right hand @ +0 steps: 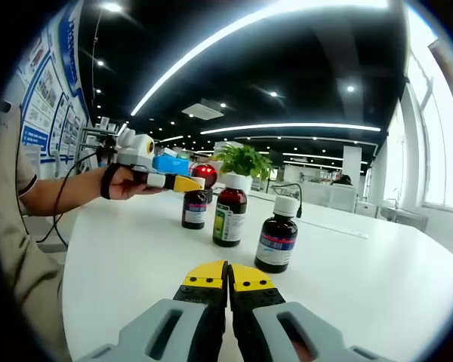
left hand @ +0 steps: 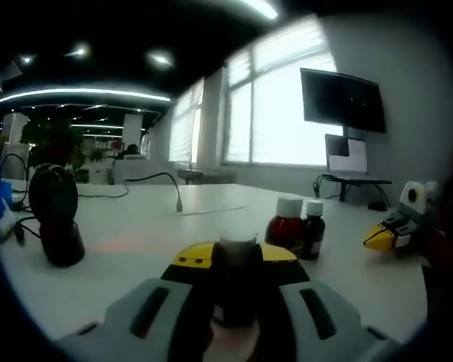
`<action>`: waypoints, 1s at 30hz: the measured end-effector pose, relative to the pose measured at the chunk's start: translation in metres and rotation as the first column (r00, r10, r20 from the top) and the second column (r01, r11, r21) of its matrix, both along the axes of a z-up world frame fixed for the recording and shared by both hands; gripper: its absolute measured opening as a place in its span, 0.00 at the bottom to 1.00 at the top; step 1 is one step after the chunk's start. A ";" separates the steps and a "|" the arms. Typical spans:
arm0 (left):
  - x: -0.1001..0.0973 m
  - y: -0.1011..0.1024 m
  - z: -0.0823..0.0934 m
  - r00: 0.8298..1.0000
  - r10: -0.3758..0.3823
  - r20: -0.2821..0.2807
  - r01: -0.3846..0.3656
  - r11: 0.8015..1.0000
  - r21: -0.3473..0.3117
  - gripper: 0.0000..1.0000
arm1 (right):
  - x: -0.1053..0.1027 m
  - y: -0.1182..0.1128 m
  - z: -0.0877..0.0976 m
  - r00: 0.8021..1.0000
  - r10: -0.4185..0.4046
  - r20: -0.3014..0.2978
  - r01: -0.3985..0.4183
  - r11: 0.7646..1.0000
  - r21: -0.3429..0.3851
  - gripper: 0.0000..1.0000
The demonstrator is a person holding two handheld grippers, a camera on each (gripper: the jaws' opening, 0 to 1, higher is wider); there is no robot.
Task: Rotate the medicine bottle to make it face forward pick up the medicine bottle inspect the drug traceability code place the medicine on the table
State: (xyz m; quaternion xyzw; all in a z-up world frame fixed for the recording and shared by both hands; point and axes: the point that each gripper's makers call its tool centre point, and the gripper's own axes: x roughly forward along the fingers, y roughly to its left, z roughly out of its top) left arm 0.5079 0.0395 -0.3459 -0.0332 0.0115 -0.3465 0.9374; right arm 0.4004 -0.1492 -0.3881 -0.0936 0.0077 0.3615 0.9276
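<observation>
The left gripper (left hand: 238, 264) grips a dark bottle (left hand: 237, 283) between its yellow-tipped fingers (left hand: 192, 256). Two more bottles (left hand: 296, 226) stand beyond on the white bench (left hand: 136, 226).

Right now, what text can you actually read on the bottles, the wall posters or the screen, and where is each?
No text is legible.
Nearest bottle: blue and red label, print too blurred.
Middle bottle: green and white label, unreadable.
Bottle held in the left gripper: label too small.
Wall posters: blue panels, print blurred.
Monitor: dark, nothing displayed.
</observation>
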 end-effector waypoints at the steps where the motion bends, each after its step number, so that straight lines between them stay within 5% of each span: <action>1: 0.000 0.000 0.000 1.000 -0.006 0.002 0.006 1.000 -0.003 0.12 | 0.000 0.000 0.000 1.000 0.000 0.000 0.000 1.000 0.000 0.00; 22: -0.001 -0.004 -0.001 0.998 -0.054 0.035 0.052 0.997 0.054 0.12 | 0.002 -0.002 0.000 1.000 0.001 0.000 -0.001 1.000 0.000 0.00; 30: -0.011 -0.011 -0.003 0.999 -0.029 0.038 0.027 0.998 0.048 0.21 | 0.003 -0.003 0.000 1.000 0.002 0.000 -0.002 1.000 0.000 0.00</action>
